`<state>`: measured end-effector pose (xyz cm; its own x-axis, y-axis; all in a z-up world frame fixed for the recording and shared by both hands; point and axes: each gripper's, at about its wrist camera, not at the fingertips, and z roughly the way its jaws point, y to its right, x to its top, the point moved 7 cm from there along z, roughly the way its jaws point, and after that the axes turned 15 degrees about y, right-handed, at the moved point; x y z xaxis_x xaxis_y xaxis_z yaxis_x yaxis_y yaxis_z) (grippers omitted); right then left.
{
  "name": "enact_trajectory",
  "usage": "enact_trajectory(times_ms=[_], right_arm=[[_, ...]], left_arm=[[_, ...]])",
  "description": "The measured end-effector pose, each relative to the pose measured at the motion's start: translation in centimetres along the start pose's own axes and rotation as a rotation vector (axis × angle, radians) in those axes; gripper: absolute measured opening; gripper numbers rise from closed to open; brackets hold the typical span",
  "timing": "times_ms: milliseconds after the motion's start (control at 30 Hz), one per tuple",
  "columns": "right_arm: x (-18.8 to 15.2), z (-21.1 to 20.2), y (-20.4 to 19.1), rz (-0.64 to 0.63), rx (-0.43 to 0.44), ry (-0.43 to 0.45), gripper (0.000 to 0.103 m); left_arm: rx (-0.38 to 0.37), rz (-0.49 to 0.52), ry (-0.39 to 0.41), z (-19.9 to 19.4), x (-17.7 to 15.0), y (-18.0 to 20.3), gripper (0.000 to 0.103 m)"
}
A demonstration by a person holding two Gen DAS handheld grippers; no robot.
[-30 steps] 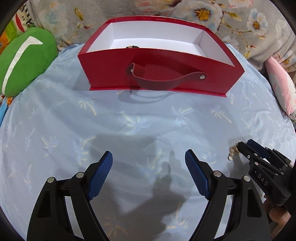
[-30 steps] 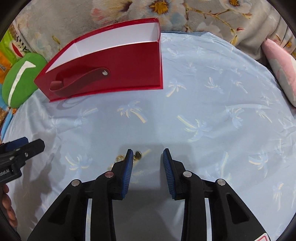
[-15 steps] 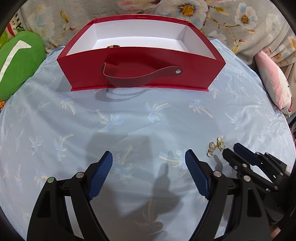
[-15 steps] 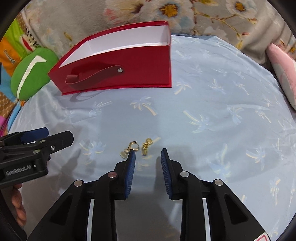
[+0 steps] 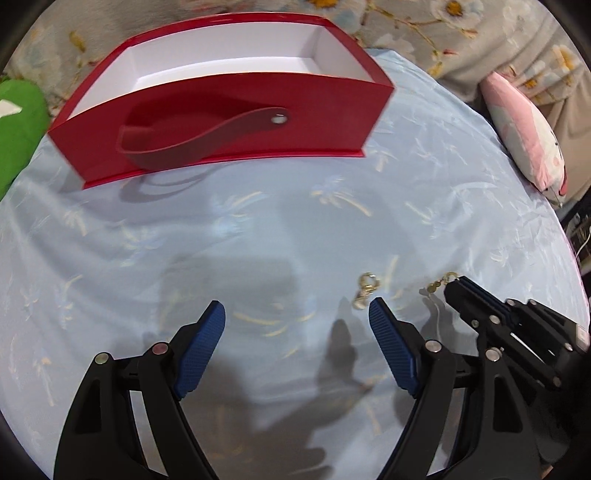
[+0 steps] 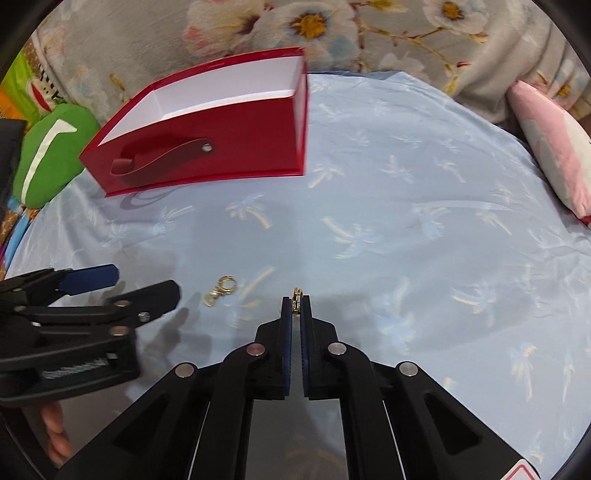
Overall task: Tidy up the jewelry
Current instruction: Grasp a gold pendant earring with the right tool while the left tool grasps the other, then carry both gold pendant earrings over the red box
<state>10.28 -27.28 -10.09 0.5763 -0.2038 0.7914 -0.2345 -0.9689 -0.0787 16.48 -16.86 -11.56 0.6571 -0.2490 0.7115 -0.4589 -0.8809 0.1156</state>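
Note:
A red open box (image 5: 229,107) with a white inside and a strap handle stands at the far side of the blue cloth; it also shows in the right wrist view (image 6: 207,144). My right gripper (image 6: 296,306) is shut on a gold earring (image 6: 297,296), which also shows at its tips in the left wrist view (image 5: 439,282). A second gold earring (image 5: 365,290) lies on the cloth just ahead of my left gripper's right finger; it shows in the right wrist view too (image 6: 221,290). My left gripper (image 5: 295,317) is open and empty.
A green cushion (image 6: 51,155) lies left of the box. A pink cushion (image 5: 524,136) lies at the right edge of the cloth. Floral fabric (image 6: 314,26) runs behind the box.
My right gripper has closed on one gold earring. My left gripper has shifted right, so the other earring now lies close to its right finger.

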Motion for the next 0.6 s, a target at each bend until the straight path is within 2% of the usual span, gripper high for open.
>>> enact_trajectory(times_ms=[100,267,300,333,367,400,600], right_arm=[[0.0,-0.8,1.1,0.020,-0.023,0.000,0.003],[-0.2,-1.7,2.5,0.046,-0.043,-0.003,0.003],[-0.2,-1.7,2.7,0.052,-0.044,-0.002,0.003],[-0.2,-1.8,2.9,0.058,-0.046,-0.001,0.003],[-0.1,-1.9,3.0,0.063,-0.048,0.000,0.003],[-0.1,-1.9,3.2,0.068,-0.049,0.000,0.003],[0.3,-2.5,2.6,0.089,-0.023,0.011,0.003]], left_arm=[[-0.029,0.007,-0.030,1.3,-0.3,1.7,0.061],[-0.015,0.040,-0.010,2.4,-0.2,3.6,0.060],[-0.008,0.052,-0.001,2.5,-0.2,3.9,0.052],[0.010,0.076,0.009,2.5,-0.2,4.1,0.036],[0.028,0.106,0.017,2.5,-0.2,4.4,0.027],[0.026,0.111,0.018,2.5,-0.2,4.6,0.012],[-0.001,0.056,0.012,1.4,-0.1,3.6,0.013]])
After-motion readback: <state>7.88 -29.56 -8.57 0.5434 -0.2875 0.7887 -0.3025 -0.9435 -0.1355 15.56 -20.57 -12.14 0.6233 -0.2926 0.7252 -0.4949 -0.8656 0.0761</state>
